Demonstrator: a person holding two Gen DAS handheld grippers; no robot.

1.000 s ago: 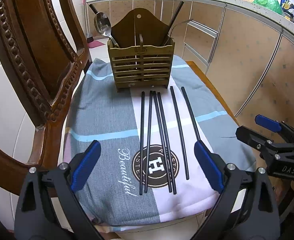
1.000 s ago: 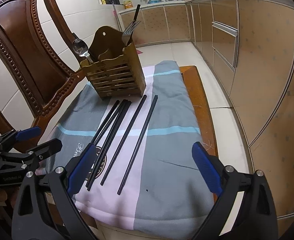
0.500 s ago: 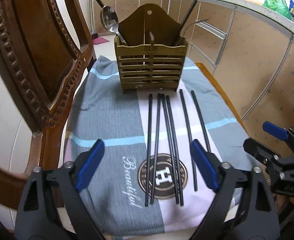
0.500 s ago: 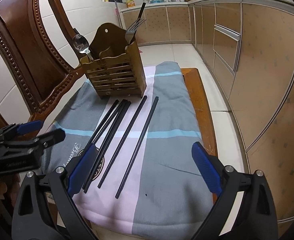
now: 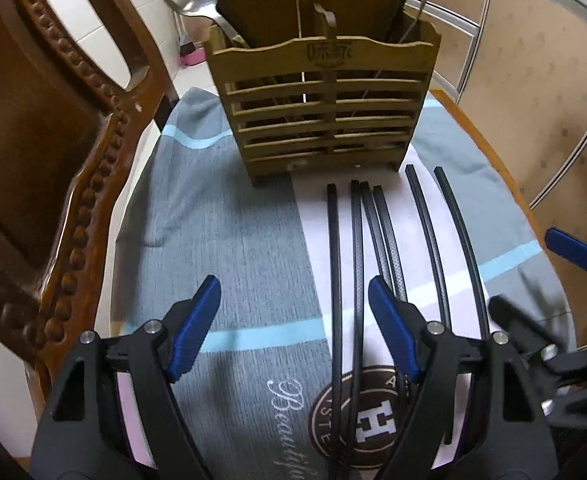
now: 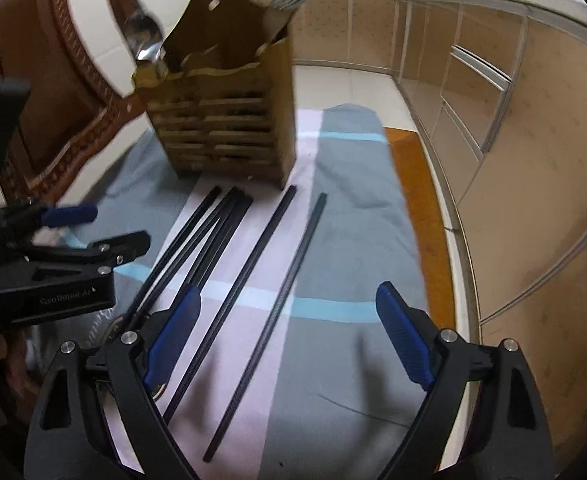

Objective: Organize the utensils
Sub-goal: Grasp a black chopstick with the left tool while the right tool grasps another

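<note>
Left gripper (image 5: 293,320), empty, has just been narrowing its still-wide jaws over the grey cloth (image 5: 233,240); right gripper (image 6: 289,332) is straddling the outermost black chopsticks (image 6: 277,292) untouched, likewise narrowing. Bunched sticks are risking a double pickup or a roll. Cloth is reading "Beautiful" and "H". Beyond, the wooden holder (image 5: 321,112) is bearing an unreadable stamp.

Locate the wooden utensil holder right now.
The wooden utensil holder stands upright at the far end of the cloth, top centre in both wrist views, just beyond the tips of the black chopsticks, beside the wooden chair.
</note>
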